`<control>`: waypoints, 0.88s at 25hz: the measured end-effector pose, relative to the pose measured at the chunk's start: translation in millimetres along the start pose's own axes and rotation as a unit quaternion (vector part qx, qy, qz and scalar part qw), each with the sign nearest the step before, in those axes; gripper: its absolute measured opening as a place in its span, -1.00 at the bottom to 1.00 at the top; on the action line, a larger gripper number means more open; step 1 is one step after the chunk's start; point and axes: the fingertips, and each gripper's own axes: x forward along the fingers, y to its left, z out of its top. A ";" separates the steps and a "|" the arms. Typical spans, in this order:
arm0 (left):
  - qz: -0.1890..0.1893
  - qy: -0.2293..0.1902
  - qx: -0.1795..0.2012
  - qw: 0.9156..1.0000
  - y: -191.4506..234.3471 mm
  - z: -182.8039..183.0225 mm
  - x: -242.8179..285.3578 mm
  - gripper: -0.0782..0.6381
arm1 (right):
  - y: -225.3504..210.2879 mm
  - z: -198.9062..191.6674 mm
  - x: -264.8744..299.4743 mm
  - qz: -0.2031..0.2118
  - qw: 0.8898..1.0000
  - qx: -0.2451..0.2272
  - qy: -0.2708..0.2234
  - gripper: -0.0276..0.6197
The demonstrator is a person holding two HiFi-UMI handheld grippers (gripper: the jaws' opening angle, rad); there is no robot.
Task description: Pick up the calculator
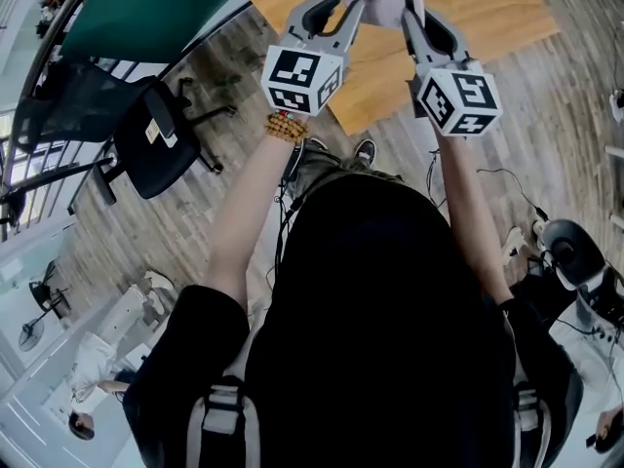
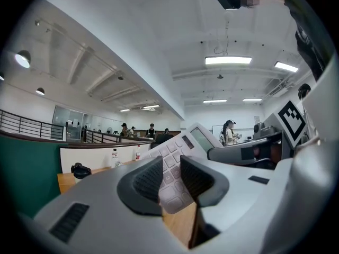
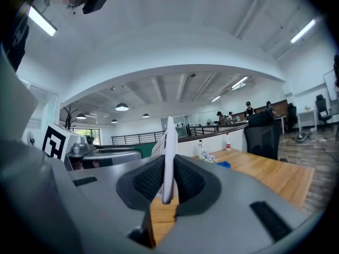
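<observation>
Observe right tool [image 3: 168, 184] closed on the calculator [image 3: 169, 136], thin body edge-on in its grip, held above the desk [image 3: 275, 173]. Observe left tool [image 2: 170, 176] closed on the keypad end. Treat as probably light, rigid, smooth plastic; grip across flat faces near edges.

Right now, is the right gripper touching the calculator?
Touching. In the right gripper view, the right gripper squeezes the calculator edge-on between both pads.

The wooden table [image 3: 275, 179] carries a bottle [image 3: 228, 141] and a blue cloth [image 3: 224, 164].
</observation>
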 end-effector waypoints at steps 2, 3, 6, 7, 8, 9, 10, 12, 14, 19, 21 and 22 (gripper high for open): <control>-0.003 0.003 -0.001 1.000 -3.9 -4.9 -3.8 -0.46 | 3.7 -1.8 -3.0 -0.002 1.000 -0.014 0.001 -0.73; -0.005 0.006 -0.002 1.000 -5.5 -7.7 -5.8 -0.46 | 6.0 -2.2 -4.7 -0.002 1.000 -0.022 0.001 -0.73; -0.002 0.013 -0.004 1.000 -5.7 -13.5 -10.4 -0.46 | 10.9 -0.3 -7.9 -0.007 0.999 -0.051 0.000 -0.73; 0.001 0.015 -0.004 1.000 -4.8 -15.0 -11.2 -0.46 | 11.9 0.6 -8.3 -0.010 0.998 -0.062 -0.001 -0.73; 0.007 0.015 -0.003 1.000 -3.3 -16.6 -12.0 -0.46 | 12.6 1.1 -8.3 -0.013 0.997 -0.075 -0.001 -0.73; 0.015 0.014 -0.002 1.000 -1.5 -18.1 -13.0 -0.46 | 13.0 1.1 -8.1 -0.015 0.996 -0.086 -0.001 -0.74; 0.025 0.012 0.000 1.000 0.1 -19.4 -13.9 -0.46 | 12.9 0.8 -7.7 -0.017 0.995 -0.095 -0.001 -0.74; 0.053 0.005 0.003 0.999 0.7 -22.3 -15.4 -0.46 | 10.8 -1.0 -7.8 -0.023 0.994 -0.106 -0.003 -0.74; 0.082 0.000 0.003 0.997 -1.8 -26.7 -17.3 -0.46 | 7.7 -5.6 -9.0 -0.031 0.994 -0.105 -0.005 -0.74; 0.149 -0.007 -0.010 0.989 -5.5 -43.0 -23.3 -0.46 | 0.1 -19.9 -16.7 -0.048 0.994 -0.101 0.000 -0.74; 0.164 -0.004 -0.019 0.986 -5.7 -51.5 -26.0 -0.46 | 0.1 -26.0 -18.8 -0.050 0.994 -0.102 0.003 -0.74; 0.166 -0.002 -0.019 0.986 -6.9 -55.4 -27.1 -0.46 | 0.3 -29.4 -19.6 -0.049 0.994 -0.102 0.005 -0.74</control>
